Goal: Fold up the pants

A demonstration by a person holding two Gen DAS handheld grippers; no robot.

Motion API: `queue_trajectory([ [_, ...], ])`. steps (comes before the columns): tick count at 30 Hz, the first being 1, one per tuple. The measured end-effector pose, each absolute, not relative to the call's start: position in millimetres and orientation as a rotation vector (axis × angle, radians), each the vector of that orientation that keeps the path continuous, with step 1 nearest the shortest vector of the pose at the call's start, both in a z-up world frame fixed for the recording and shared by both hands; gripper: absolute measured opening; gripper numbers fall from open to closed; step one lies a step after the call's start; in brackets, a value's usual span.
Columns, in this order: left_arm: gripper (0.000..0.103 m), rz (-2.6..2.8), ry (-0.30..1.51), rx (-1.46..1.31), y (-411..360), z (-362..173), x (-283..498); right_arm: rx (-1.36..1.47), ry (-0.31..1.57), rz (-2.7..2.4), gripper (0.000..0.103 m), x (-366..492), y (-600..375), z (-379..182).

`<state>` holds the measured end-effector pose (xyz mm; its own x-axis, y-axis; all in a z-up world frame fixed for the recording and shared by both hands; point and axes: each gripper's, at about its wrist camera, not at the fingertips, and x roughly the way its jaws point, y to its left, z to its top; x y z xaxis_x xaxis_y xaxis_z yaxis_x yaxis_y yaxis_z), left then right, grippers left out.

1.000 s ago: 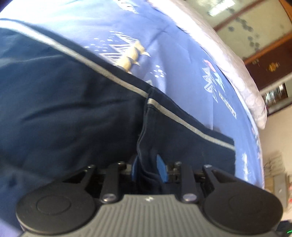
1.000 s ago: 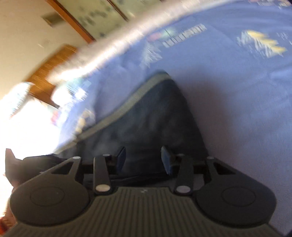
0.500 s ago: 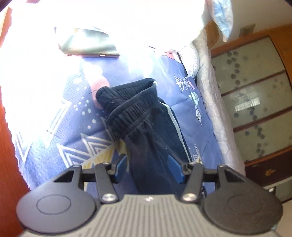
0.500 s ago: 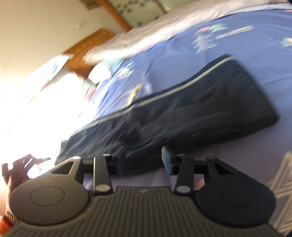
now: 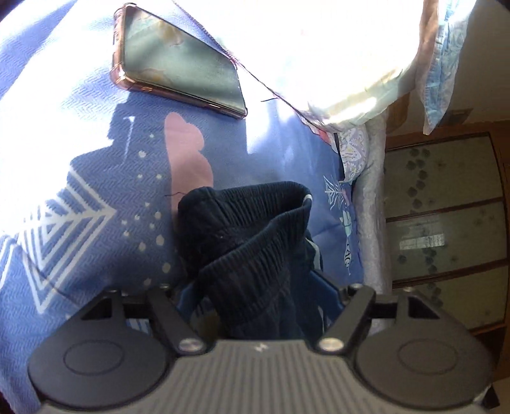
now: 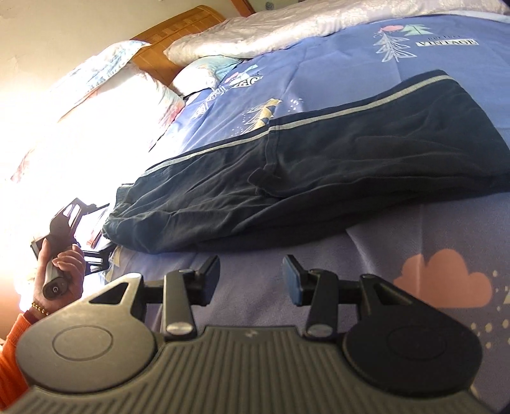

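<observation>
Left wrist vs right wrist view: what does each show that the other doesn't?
Left wrist only: a phone lying on the bedspread, and the pants' ribbed waistband between the left gripper's open jaws.
Right wrist only: the pants' full folded length, the headboard, the hand holding the left gripper, and the right gripper, open and empty.
Both: dark pants, blue bedspread, pillows.

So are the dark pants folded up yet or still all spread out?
Folded, at least once. In the right wrist view the pants lie on the bed cover doubled over, one layer stacked on the other, striped edges together.
</observation>
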<state>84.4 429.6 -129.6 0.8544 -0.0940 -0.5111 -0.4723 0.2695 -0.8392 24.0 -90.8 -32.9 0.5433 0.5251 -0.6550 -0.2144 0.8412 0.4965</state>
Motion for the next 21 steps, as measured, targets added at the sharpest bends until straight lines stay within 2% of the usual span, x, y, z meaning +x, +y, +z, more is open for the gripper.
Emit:
queue_trajectory([
  [2,0.034,0.303,0.568,-1.18,426,-127,94,0.399,0.904,0.436,0.047,26,-92,-35],
  [4,0.026,0.296,0.576,-1.176,426,-125,93,0.408,0.915,0.425,0.047,27,-92,-38],
  [10,0.021,0.122,0.434,-1.068,386,-54,72,0.419,0.909,0.413,0.047,29,-94,-39],
  [14,0.02,-0.018,0.406,-0.84,317,0,89,0.437,0.88,0.407,0.047,32,-99,-35],
  [18,0.019,-0.175,0.447,-0.624,228,26,118,0.479,0.838,0.379,0.047,32,-117,-30],
  [21,0.021,-0.265,0.549,-0.541,162,14,135,0.52,0.818,0.337,0.047,33,-138,-31],
])
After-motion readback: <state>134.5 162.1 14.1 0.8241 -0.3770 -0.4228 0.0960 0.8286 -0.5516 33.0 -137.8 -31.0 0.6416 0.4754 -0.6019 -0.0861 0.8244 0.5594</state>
